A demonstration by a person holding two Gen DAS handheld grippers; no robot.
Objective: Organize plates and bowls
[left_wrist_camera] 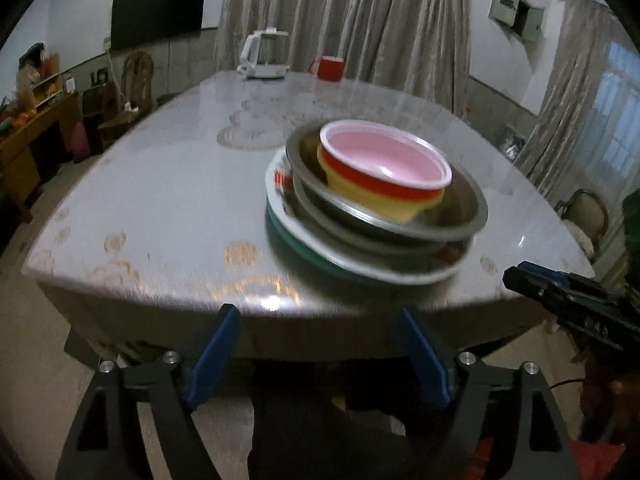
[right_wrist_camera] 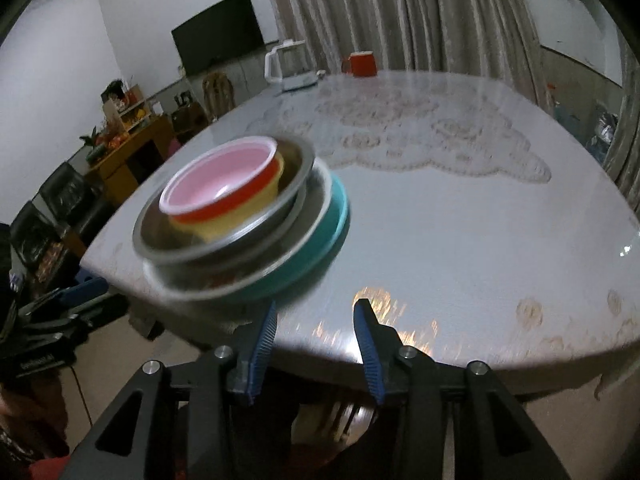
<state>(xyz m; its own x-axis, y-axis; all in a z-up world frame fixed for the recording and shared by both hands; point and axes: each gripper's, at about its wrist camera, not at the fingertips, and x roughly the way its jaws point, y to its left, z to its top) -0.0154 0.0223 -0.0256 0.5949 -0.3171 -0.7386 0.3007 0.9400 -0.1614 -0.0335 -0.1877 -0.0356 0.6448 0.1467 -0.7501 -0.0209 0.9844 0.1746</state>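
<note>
Hovering at the near edge of the table (left_wrist_camera: 160, 200), I hold both my grippers free of the dishes. My left gripper (left_wrist_camera: 320, 316) stands wide, its blue fingers (left_wrist_camera: 218, 356) well apart with nothing between them, just short of the table's rim. My right gripper (right_wrist_camera: 316, 312) is parted more narrowly, also empty, its tips over the near edge of the tabletop.

The stack sits on the table near that edge, between my two grippers. At the bottom lies a teal plate (right_wrist_camera: 334, 216); on it rests a white plate (left_wrist_camera: 304, 240) with a red pattern showing at its side. Two metal bowls (left_wrist_camera: 460, 216) sit nested on the white plate, and inside the upper one stands a red and yellow bowl (left_wrist_camera: 384, 188) with a white rim and a pale pink inside. The whole stack is blurred, so finer detail is lost.

In the left wrist view my right gripper shows at the right edge, beside the stack and apart from it. At the far end of the table stand a white kettle (left_wrist_camera: 266, 56) and a red mug (left_wrist_camera: 330, 68), well apart from the stack. Curtains (left_wrist_camera: 340, 20) hang behind them, and a dark screen (left_wrist_camera: 160, 8) hangs on the wall.
</note>
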